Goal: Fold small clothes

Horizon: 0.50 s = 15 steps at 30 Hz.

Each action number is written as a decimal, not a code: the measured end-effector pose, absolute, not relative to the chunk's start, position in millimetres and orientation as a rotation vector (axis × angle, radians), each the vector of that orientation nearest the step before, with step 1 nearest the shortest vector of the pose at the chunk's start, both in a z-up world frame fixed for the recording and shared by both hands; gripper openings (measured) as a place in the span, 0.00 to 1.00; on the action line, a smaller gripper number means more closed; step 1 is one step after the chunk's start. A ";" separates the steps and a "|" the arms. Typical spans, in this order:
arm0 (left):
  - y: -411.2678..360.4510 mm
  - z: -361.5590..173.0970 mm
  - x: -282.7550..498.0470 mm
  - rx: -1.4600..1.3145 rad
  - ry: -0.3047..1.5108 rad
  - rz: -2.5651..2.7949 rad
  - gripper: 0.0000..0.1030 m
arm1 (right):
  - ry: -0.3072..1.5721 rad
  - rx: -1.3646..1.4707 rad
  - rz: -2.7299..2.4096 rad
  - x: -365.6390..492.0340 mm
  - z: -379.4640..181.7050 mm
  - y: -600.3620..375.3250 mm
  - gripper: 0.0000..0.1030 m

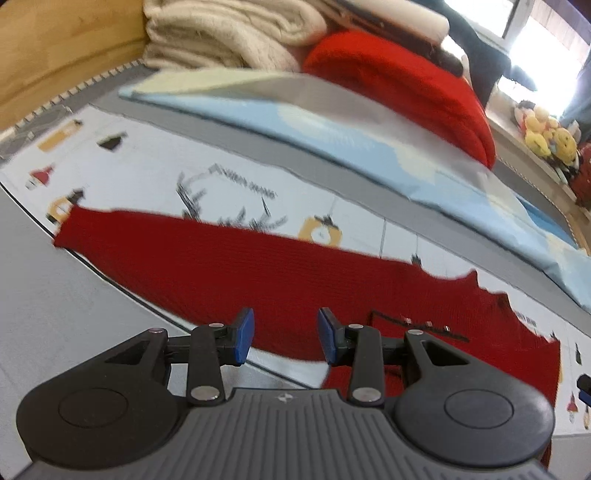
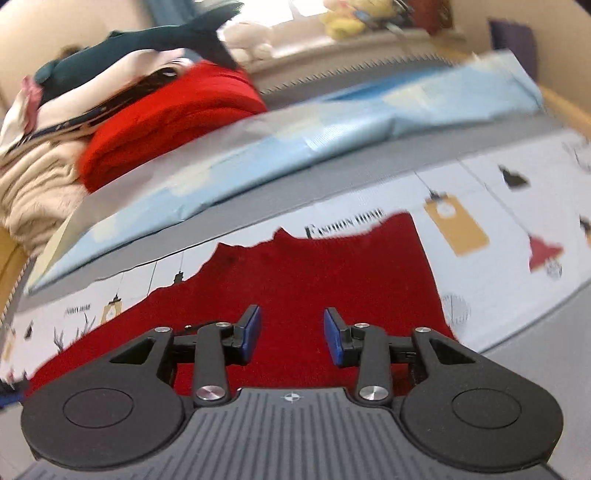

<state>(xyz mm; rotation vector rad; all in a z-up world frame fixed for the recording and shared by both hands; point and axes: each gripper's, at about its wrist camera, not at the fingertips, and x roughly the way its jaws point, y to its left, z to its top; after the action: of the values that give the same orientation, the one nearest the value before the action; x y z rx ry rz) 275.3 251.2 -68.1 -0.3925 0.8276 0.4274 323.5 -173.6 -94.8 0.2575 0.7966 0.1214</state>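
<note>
A dark red knit garment (image 1: 236, 266) lies flat on a white patterned sheet (image 1: 147, 162). In the left wrist view a long sleeve runs to the left. My left gripper (image 1: 286, 338) is open and empty, just above the garment's near edge. In the right wrist view the garment (image 2: 314, 273) fills the middle, its far edge jagged. My right gripper (image 2: 291, 334) is open and empty, hovering over the red fabric. Both views are blurred.
A light blue folded cover (image 1: 332, 129) lies behind the garment. A bright red folded knit (image 1: 406, 81) and cream blankets (image 1: 229, 33) are stacked at the back. Plush toys (image 1: 550, 136) sit on a sill. A wooden bed frame (image 1: 55, 55) is at the left.
</note>
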 end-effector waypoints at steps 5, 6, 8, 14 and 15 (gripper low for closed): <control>250.8 -21.5 295.6 -0.365 0.724 0.427 0.41 | 0.776 0.210 0.157 324.2 -90.5 -163.1 0.39; 253.1 -14.6 298.1 -0.377 0.699 0.418 0.41 | 0.769 0.204 0.160 322.7 -89.5 -161.8 0.39; 256.1 -6.1 304.0 -0.366 0.649 0.400 0.41 | 0.767 0.179 0.159 321.1 -88.9 -158.9 0.39; 276.5 -52.6 317.4 -0.220 0.702 0.474 0.41 | 0.761 0.136 0.191 320.5 -87.1 -153.7 0.39; 285.9 -63.5 318.4 -0.243 0.732 0.481 0.41 | 0.760 0.130 0.196 320.5 -87.2 -152.6 0.39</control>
<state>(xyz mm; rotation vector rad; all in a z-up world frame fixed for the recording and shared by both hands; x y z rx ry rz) 318.4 285.9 -63.5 -0.2431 0.7322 0.4811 320.5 -152.6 -87.2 0.1302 0.7596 0.1956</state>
